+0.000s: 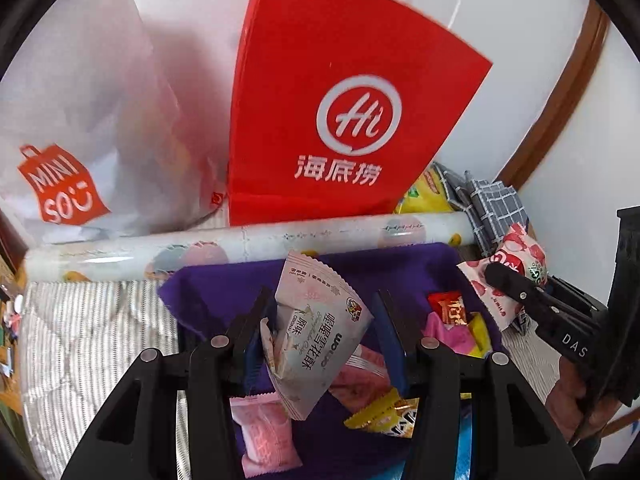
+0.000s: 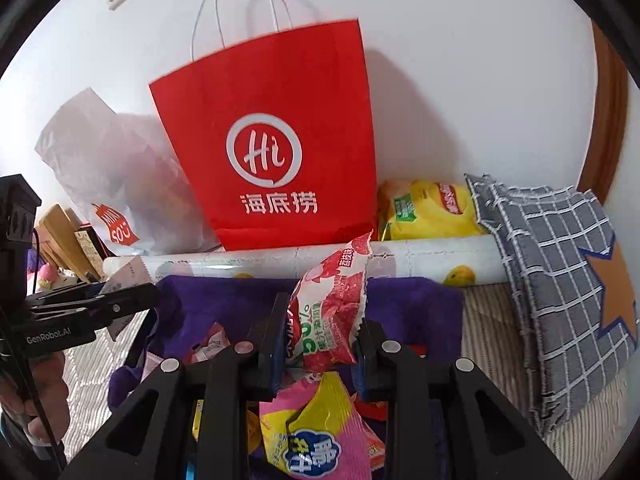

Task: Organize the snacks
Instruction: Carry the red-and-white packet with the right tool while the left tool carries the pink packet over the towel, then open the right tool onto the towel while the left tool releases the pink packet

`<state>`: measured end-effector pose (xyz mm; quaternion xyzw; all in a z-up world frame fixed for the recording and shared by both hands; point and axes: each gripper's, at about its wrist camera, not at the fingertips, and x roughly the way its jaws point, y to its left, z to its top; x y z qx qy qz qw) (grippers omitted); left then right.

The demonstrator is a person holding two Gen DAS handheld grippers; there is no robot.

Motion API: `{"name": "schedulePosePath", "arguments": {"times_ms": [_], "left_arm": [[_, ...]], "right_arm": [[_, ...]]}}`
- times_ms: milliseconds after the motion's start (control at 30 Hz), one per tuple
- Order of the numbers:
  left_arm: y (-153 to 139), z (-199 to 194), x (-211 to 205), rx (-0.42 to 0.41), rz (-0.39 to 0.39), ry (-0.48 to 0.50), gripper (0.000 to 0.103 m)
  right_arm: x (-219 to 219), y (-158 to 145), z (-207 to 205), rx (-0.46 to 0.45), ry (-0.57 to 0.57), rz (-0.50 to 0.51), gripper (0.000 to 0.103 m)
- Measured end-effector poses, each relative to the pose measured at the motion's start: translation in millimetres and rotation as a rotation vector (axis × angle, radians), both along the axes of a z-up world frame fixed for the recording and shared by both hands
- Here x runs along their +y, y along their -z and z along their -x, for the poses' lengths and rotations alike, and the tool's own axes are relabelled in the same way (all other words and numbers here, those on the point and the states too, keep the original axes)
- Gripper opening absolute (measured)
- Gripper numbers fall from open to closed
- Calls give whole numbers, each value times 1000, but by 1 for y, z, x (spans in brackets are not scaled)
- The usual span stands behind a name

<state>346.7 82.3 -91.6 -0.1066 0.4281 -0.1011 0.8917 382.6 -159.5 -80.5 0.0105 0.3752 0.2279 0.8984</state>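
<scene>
My left gripper is shut on a pale pink-and-white snack packet and holds it above a purple cloth strewn with small snacks. It also shows in the right wrist view. My right gripper is shut on a red-and-white strawberry snack packet, seen at the right of the left wrist view. A red paper bag and a white Miniso bag stand behind against the wall.
A rolled printed sheet lies between the bags and the cloth. A yellow chip bag and a grey checked cloth lie at the right. Loose snacks include a pink-and-yellow packet, a pink packet and a yellow one.
</scene>
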Motion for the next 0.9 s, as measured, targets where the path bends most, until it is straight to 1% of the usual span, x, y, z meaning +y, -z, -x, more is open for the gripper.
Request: {"name": "schedulePosePath", "arguments": {"times_ms": [133, 200, 267, 367, 400, 433, 700, 800, 900], "left_arm": [[17, -4, -2, 50, -21, 22, 49], [24, -5, -5, 79, -53, 35, 49], [28, -6, -7, 89, -69, 46, 50], [34, -6, -9, 118, -69, 55, 50], [36, -6, -11, 124, -74, 59, 50], [37, -6, -12, 129, -82, 62, 50], [43, -8, -16, 157, -101, 72, 50], [42, -8, -16, 156, -103, 72, 50], [41, -8, -15, 157, -95, 72, 50]], "right_arm": [[0, 18, -9, 47, -6, -26, 25], [0, 24, -13, 72, -3, -34, 25], [3, 32, -15, 88, -3, -16, 25], [6, 39, -15, 99, -3, 2, 25], [7, 40, -16, 103, -3, 5, 27], [7, 41, -16, 106, -2, 8, 27], [7, 41, -15, 100, -3, 15, 27], [7, 39, -14, 88, -7, 17, 32], [6, 35, -11, 75, -12, 13, 32]]}}
